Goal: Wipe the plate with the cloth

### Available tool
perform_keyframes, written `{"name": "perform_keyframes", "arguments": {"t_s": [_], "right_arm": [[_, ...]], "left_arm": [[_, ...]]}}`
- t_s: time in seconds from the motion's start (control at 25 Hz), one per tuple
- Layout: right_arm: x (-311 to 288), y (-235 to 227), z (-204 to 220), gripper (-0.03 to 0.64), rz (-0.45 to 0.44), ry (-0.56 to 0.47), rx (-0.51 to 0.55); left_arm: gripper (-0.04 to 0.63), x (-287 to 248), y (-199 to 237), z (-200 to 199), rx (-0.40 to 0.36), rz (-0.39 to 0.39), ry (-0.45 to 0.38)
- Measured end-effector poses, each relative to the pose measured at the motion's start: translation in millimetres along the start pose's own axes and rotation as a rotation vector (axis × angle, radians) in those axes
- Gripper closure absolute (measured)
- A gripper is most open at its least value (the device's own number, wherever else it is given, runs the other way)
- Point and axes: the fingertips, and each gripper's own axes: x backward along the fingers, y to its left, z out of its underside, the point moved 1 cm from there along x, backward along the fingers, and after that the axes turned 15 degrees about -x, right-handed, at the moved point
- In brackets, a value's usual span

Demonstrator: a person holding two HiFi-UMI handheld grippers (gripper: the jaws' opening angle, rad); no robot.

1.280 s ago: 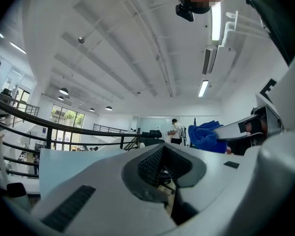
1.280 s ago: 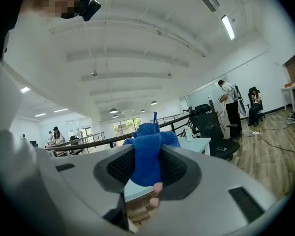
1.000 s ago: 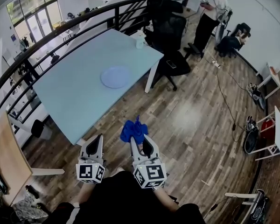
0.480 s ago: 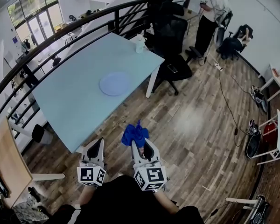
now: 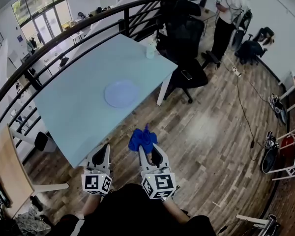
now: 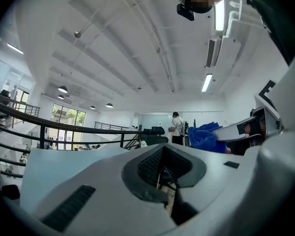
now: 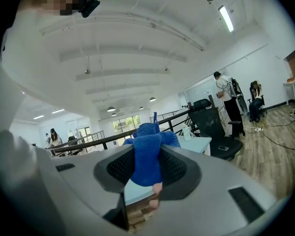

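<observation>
The plate (image 5: pixel 121 93) lies on the table (image 5: pixel 64 112) toward its right edge, well ahead of the near corner where the 2 grippers hang, about equally far from each: right gripper (image 5: pixel 148 154) clamped on the bunched cloth (image 5: pixel 142 138), left gripper (image 5: pixel 101 154) closed on nothing.
</observation>
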Motion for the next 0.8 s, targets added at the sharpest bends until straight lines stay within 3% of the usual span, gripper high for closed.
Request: {"name": "perform_keyframes", "arguments": {"t_s": [0.44,0.8], "right_arm": [[-50,-58,-51,0.499,-0.034,0.014,0.028],[-80,-111,-93,0.499,-0.119,0.045,0.047]], "left_arm": [[0.594,-83,-24,-11,-0.002,-0.033,0.005],[0.594,-143,-60,-23,-0.003,-0.106,0.012]]}}
